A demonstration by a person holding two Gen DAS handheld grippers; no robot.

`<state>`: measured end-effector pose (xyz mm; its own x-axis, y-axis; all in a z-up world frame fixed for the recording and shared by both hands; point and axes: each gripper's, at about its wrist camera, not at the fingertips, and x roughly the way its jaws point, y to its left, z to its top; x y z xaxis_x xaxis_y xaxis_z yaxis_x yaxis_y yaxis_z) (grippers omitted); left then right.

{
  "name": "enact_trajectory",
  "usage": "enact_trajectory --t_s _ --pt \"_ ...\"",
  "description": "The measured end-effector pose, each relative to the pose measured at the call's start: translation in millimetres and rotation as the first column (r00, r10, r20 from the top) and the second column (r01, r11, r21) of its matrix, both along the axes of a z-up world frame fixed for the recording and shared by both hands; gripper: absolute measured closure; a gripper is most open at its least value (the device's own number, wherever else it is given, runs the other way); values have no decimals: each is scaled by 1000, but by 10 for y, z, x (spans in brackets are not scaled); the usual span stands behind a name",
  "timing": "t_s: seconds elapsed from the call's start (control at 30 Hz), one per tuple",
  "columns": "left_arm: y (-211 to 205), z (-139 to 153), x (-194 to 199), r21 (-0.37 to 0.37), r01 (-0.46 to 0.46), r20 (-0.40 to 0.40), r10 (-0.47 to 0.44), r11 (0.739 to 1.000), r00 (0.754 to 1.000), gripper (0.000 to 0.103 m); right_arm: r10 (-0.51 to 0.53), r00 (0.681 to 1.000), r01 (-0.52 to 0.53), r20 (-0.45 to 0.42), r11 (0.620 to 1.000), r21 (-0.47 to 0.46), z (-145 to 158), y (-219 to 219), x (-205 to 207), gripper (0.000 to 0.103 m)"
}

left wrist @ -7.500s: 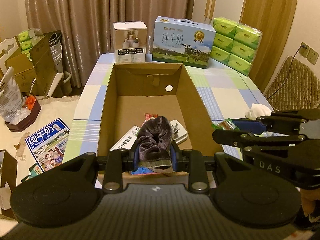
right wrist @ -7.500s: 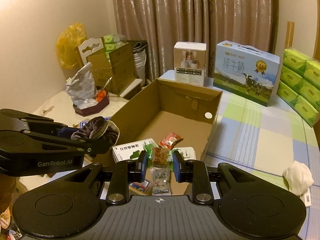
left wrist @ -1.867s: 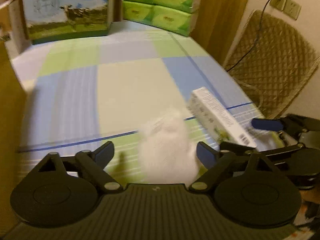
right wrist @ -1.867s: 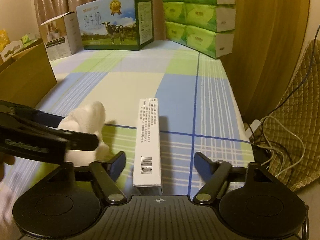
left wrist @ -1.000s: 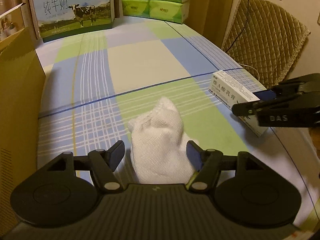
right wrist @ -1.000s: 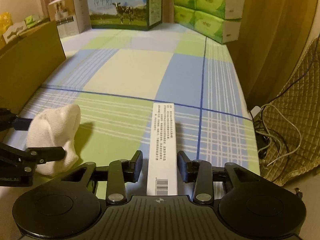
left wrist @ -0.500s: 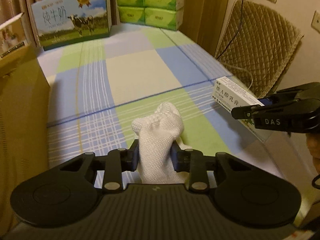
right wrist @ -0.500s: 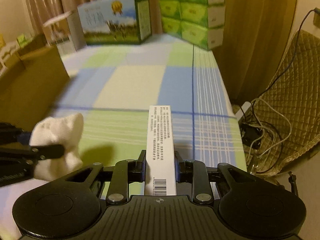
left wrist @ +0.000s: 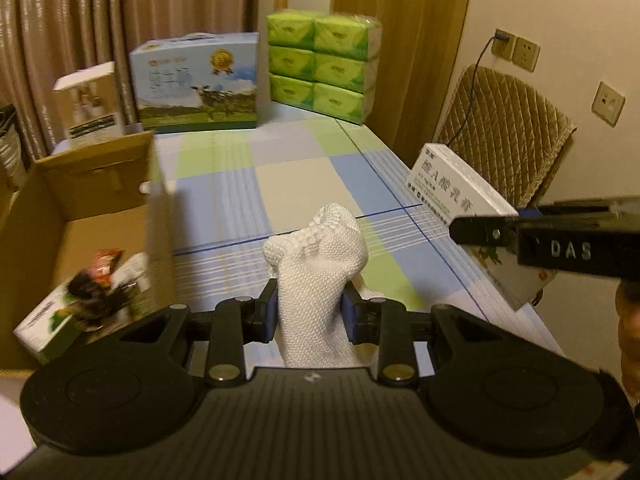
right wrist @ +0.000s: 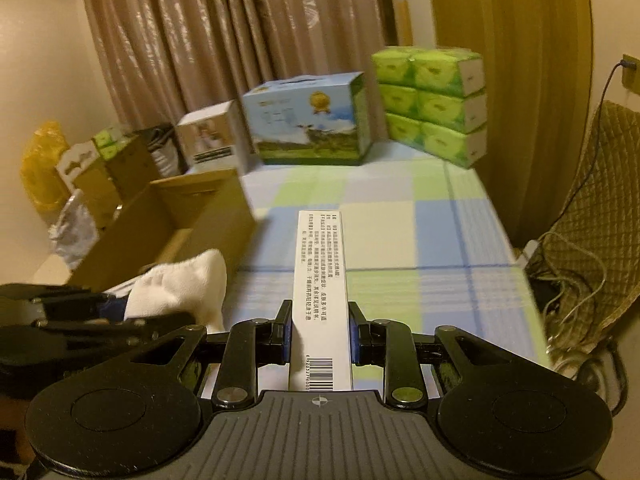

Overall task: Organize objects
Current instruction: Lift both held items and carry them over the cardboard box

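A white knitted sock (left wrist: 320,264) stands up between the blue pads of my left gripper (left wrist: 309,312), which is shut on it and holds it above the checked bedcover (left wrist: 280,184). My right gripper (right wrist: 319,330) is shut on a long white carton (right wrist: 320,280) with printed text and a barcode, also lifted off the cover. In the left wrist view that carton (left wrist: 460,196) and the right gripper's arm show at the right. The sock (right wrist: 180,284) appears at the left of the right wrist view. An open cardboard box (left wrist: 80,216) with several items inside lies to the left.
A blue milk carton case (left wrist: 196,80), a small white box (left wrist: 90,100) and stacked green tissue packs (left wrist: 324,64) line the far end of the bed. A quilted chair (left wrist: 504,136) with cables stands to the right. Curtains hang behind.
Both grippers closed, the left on the sock and the right on the carton, then rose off the bedcover. The view swung left, bringing the cardboard box into sight.
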<state>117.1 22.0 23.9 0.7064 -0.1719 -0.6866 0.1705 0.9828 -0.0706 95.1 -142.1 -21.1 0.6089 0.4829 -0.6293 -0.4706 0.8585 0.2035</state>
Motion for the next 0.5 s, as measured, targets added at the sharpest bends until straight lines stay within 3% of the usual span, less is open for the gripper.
enact_trajectory --t_s 0.5 --pt "592 242 -850 12 -91 26 91 996 996 77 79 997 -79 6 997 -17 50 514 -613 80"
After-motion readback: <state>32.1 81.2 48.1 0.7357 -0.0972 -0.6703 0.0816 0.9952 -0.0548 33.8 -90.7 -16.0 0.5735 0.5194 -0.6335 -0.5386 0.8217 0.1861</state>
